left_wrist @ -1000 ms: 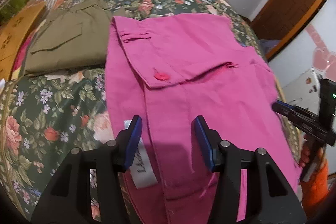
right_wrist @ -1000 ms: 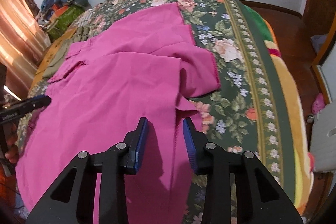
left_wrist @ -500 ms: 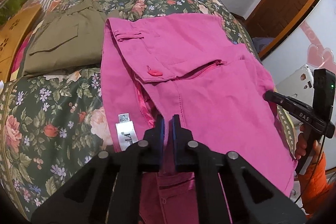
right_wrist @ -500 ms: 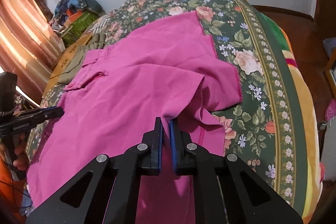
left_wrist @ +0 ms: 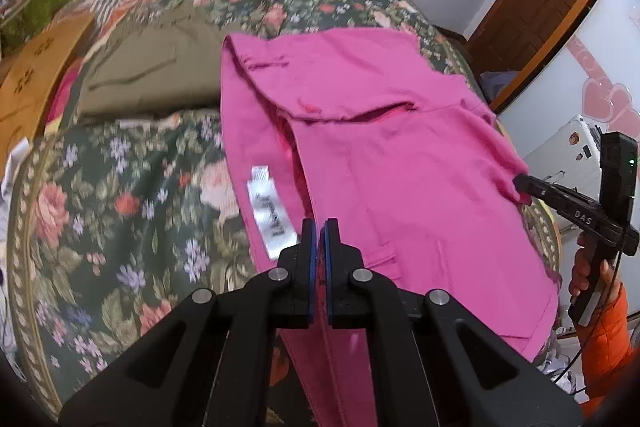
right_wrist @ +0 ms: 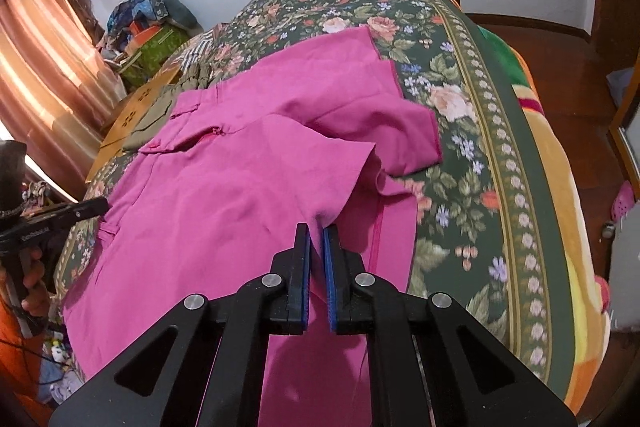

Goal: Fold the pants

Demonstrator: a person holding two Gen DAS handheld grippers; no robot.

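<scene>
Two hand-held grippers are clamped on the pink pants (left_wrist: 400, 163), which lie spread over a bed covered by a floral blanket (left_wrist: 120, 219). The left hand-held gripper (left_wrist: 319, 227) has its blue pads pressed together on the near edge of the waist end, just beside a white label (left_wrist: 270, 215) sewn inside the waistband. The right hand-held gripper (right_wrist: 316, 231) pinches a raised fold of the fabric near the leg end, and the cloth rises in a small peak into its jaws. Each tool also shows in the other's view: the right one, black and held in a hand with an orange sleeve (left_wrist: 608, 339), grips the far corner of the garment at the picture's right edge; the left one reaches the pants from the left edge of the right wrist view. One pant leg (right_wrist: 360, 83) stretches away toward the far end of the bed, its hem flat on the blanket. A folded olive garment (left_wrist: 148, 79) lies beyond the waistband, touching or nearly touching it; the blur leaves that unclear. Curtains (right_wrist: 44, 67) hang at the left of the room.
</scene>
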